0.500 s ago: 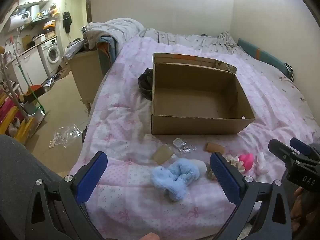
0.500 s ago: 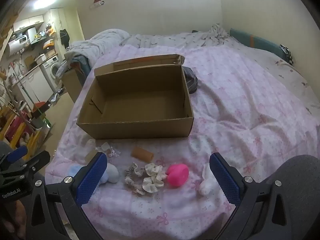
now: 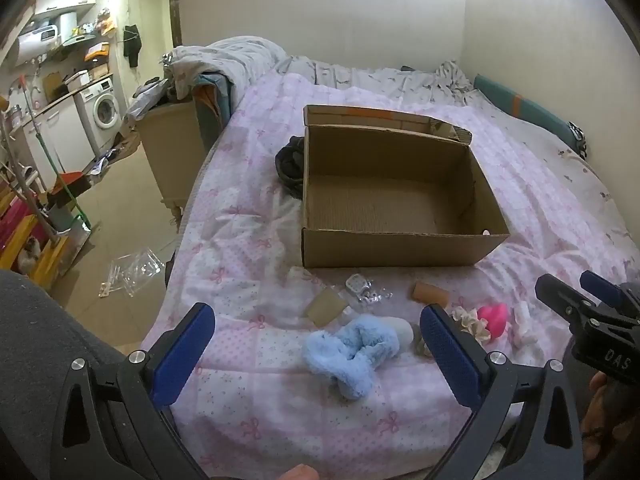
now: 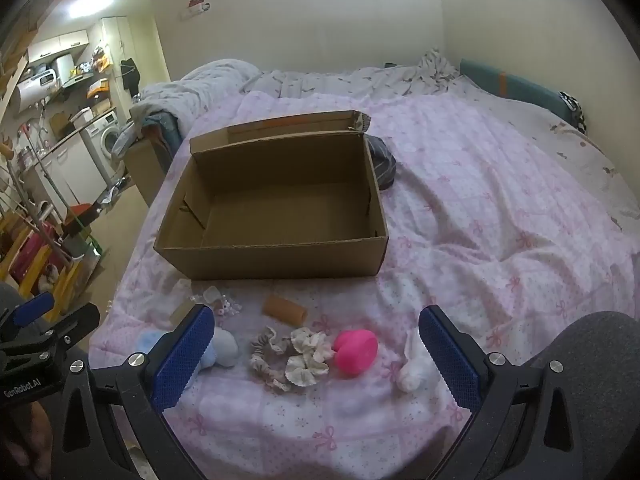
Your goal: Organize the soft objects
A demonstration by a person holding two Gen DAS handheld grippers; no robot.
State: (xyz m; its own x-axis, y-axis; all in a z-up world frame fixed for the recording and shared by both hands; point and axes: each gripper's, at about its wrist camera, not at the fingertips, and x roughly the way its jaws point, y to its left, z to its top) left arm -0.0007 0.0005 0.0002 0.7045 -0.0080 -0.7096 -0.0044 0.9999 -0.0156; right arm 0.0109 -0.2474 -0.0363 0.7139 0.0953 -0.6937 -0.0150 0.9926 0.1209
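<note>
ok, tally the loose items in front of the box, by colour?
Blue fluffy item: 1
White pieces: 2
Pink round item: 1
Scrunchies, cream and grey: 2
Tan roll and card: 2
Clear packet: 1
Total: 9

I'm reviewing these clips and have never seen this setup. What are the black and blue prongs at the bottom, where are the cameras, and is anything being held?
A person holds a two-finger tool in each hand, with a camera on each looking along its fingers. One picture is from the left hand-held gripper, the other from the right hand-held gripper. Both are open and hold nothing. On the pink bedspread sits an empty cardboard box. In front lie a fluffy blue item, scrunchies, a pink round item, a small white cloth item and a brown tube.
</note>
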